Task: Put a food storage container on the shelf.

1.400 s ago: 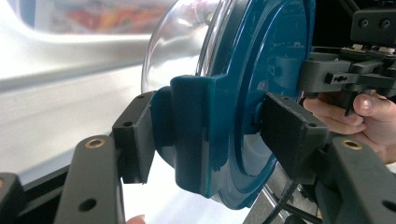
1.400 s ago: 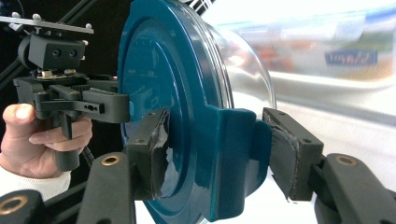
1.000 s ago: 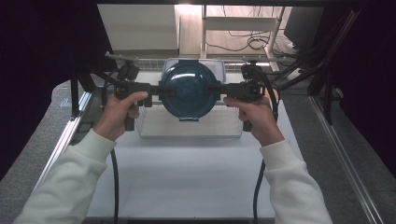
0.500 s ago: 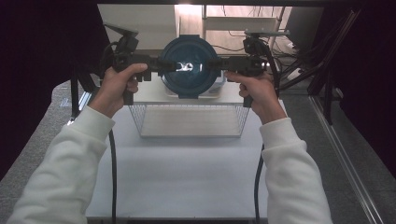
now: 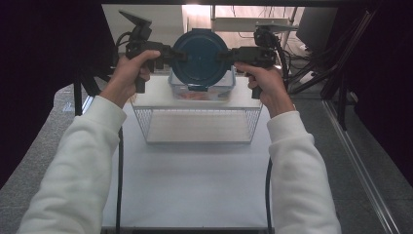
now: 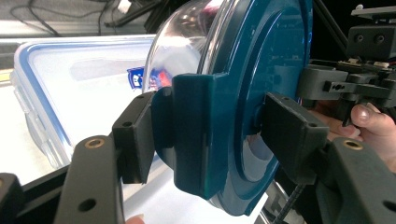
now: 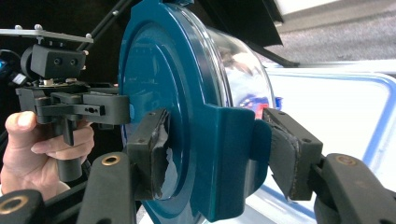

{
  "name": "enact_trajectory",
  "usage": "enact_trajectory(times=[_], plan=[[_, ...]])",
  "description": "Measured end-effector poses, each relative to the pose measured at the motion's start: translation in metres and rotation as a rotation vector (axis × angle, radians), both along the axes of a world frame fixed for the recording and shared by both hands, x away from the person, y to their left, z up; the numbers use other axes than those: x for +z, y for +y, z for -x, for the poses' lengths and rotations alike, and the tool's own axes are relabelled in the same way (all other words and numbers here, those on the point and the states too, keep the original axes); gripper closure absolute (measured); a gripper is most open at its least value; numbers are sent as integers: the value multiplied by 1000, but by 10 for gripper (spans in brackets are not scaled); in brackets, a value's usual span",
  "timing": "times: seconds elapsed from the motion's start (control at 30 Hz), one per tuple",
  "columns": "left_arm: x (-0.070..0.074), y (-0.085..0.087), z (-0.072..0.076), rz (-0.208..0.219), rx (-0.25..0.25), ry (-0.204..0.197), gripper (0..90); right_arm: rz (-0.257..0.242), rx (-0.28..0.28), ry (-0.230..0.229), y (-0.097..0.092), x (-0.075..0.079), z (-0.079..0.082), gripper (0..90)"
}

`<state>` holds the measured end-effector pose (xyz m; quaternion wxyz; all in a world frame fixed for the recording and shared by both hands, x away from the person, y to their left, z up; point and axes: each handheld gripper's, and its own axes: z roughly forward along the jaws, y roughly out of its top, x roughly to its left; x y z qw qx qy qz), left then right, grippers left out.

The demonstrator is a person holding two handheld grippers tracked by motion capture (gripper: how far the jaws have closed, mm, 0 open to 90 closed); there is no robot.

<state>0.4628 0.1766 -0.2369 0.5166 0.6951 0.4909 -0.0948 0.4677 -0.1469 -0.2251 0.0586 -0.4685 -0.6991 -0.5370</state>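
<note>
Nearest you on the white table [image 5: 195, 185] stands the wire basket [image 5: 197, 124], with nothing in its wire floor, probably because the container has come out of it or is bound past it. Above its far edge you carry the round container [image 5: 200, 57], clear-bodied with a dark teal lid, tipped so the lid faces you. Your left gripper [image 5: 168, 52] is clamped on the lid's side latch at one edge, and your right gripper [image 5: 225, 54] is clamped on the opposite latch; gripping both tabs spreads the load and stops the bowl from swinging. In the left gripper view the pads [image 6: 289, 135] squeeze that tab. Beyond, below the bowl, sits a rectangular clear box with a blue-rimmed lid [image 6: 65, 88].
</note>
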Motion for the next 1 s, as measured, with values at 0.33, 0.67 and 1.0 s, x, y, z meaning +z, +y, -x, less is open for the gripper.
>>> enact_trajectory(times=[0.33, 0.67, 1.0], plan=[[-10, -1, -18, 54, 52, 52, 372, -30, -48, 74, 0, -11, -22, 399], [-24, -3, -43, 115, 97, 122, 345, -114, -123, 163, -3, -28, -42, 376], [-34, -3, -44, 168, 124, 98, 320, -152, -139, 156, -4, -36, -44, 367]])
